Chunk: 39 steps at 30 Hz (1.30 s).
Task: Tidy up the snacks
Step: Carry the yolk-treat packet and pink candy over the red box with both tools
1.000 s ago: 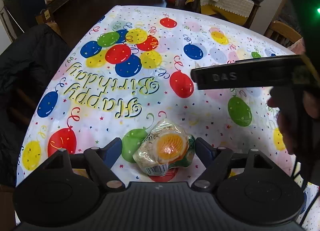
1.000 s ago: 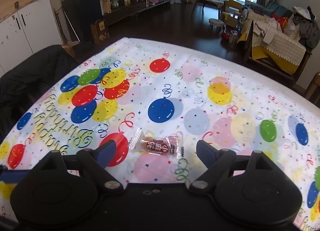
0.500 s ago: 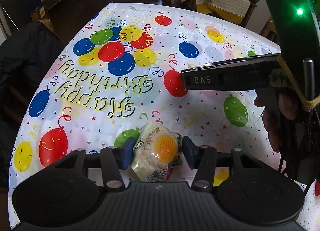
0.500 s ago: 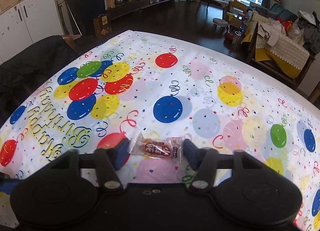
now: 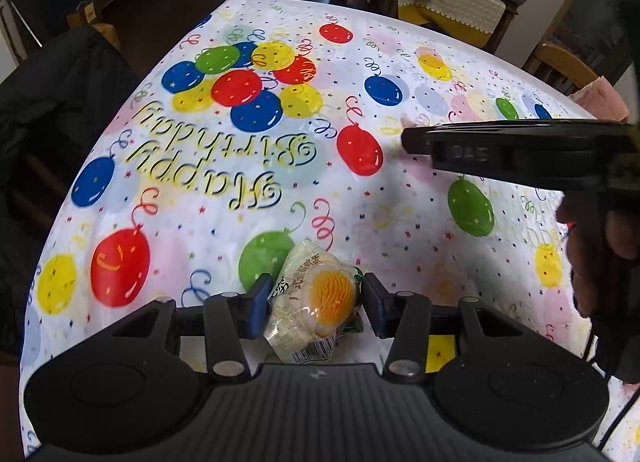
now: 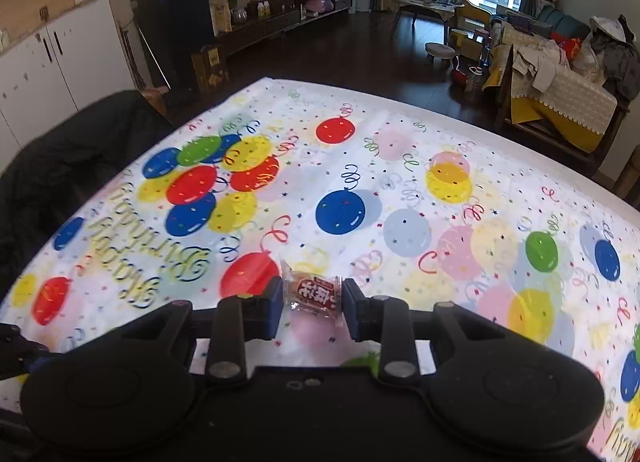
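A clear packet with an orange yolk-like snack [image 5: 320,294] sits between the blue pads of my left gripper [image 5: 316,296]. Its jaws are closing, and both pads press the packet's sides at the near edge of the balloon tablecloth [image 5: 200,222]. In the right wrist view, a small clear-wrapped candy with a red label [image 6: 312,294] stands crumpled between the pads of my right gripper [image 6: 313,298]. These jaws are closing too, with both pads against the wrapper ends. The candy is over the tablecloth [image 6: 400,190], near a red balloon print.
The black body of the right-hand tool [image 5: 520,150] crosses the right side of the left wrist view, with a person's hand [image 5: 592,246] below it. A dark jacket on a chair [image 6: 72,150] stands at the table's left. Another chair [image 5: 560,66] and a cluttered sofa [image 6: 560,78] lie beyond the far edge.
Both pairs of jaws have narrowed from wide apart onto their snacks. The yolk packet has turned more upright between the left pads, and the candy wrapper has bunched up between the right pads.
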Motion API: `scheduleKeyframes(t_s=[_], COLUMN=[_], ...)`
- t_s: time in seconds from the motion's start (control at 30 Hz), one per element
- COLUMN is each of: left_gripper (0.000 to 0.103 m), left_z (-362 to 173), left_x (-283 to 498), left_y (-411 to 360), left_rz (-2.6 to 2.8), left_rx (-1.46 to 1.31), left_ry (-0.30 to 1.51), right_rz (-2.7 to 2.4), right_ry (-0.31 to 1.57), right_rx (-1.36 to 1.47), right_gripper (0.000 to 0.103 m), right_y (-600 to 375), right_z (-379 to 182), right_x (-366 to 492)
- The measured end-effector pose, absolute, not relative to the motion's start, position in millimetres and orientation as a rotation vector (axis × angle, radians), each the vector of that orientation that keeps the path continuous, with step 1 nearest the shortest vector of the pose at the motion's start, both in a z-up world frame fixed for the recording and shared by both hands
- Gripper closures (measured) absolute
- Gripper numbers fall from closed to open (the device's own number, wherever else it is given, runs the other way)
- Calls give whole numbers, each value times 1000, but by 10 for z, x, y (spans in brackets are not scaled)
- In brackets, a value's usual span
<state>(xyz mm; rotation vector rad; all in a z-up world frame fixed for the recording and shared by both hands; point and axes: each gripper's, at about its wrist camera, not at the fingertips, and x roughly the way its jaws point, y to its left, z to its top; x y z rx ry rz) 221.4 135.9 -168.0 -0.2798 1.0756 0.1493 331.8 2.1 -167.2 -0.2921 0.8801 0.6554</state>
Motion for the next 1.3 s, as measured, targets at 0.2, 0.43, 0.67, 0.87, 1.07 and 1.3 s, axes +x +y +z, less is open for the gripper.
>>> scheduleKeyframes(t_s=[0.2,0.43,0.67,0.87,1.07,1.3], left_gripper=[56,56,56,56,56,55], left_z=[-1535,-1294,-987,-745,-529,-323], left_x=[2054,1877,1729,1644,1629,1631], left_y=[1324,1203,974,628,171,-419], left_rz=[140,113,64,-6,-81,-166], left_rx=[-282,-276,-255,-209,-152,-94], left_ry=[1065,1038,991,953,921,883], right_rz=[662,656,608,538,450,362], right_ry=[884,871,806,766,751,709], right_rx=[-266,-210,-144,-101,-45,1], right_gripper=[73,73,73,73,73,73], right_y=[-157,-513,-977,-1468,-1980,-2601], right_z=[-1461,-1168,-784,-547,-385,-214], right_x=[3097,2773,2452,2192,1971,1741])
